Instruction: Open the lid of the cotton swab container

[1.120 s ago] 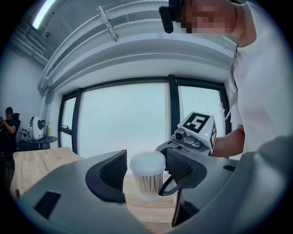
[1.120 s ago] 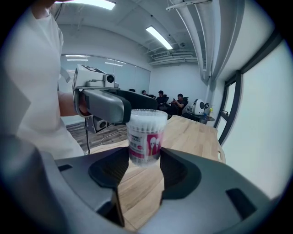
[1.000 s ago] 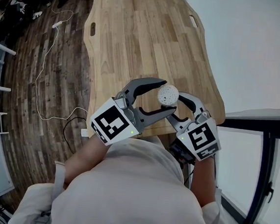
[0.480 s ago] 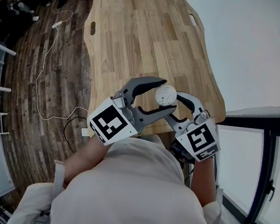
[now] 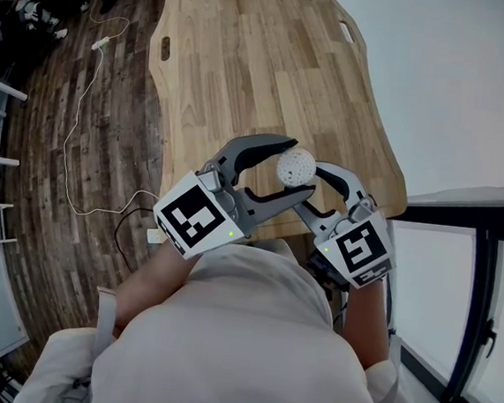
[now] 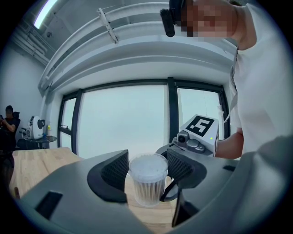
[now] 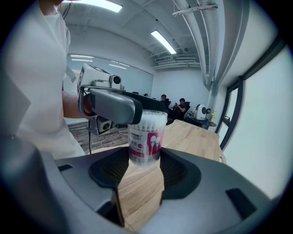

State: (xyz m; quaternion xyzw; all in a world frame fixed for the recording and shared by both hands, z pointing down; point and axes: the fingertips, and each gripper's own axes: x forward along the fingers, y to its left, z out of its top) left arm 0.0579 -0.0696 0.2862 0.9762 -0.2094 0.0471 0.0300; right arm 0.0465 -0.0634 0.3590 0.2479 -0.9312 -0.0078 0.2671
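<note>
Left gripper [image 6: 147, 170] is closed on the lid [image 6: 147, 163] of the cotton swab container [image 7: 146, 137]; its two ribbed pads [image 6: 116, 170] sit against opposite sides of the clear round lid, with white swab tips showing through it. Right gripper [image 7: 144, 167] comes in from the other side and lower down, its jaws set wide and clamped on the base of the container's clear body, just beneath the pink label. From the right gripper view, one jaw of the left gripper crosses the container's top at the left.

The container stands upright on the desk [image 5: 248, 63], close to the near edge and in front of the person's chest. In the head view both grippers meet at it, the left marker cube [image 5: 195, 222] and the right marker cube [image 5: 360, 249] lying nearer the person. The lid is on the container.

Beyond the desk's left side, a thin white cable [image 5: 72, 135] trails across the dark wooden floor [image 5: 37, 220]. Tall windows [image 6: 123, 119] fill the background of the left gripper view.
</note>
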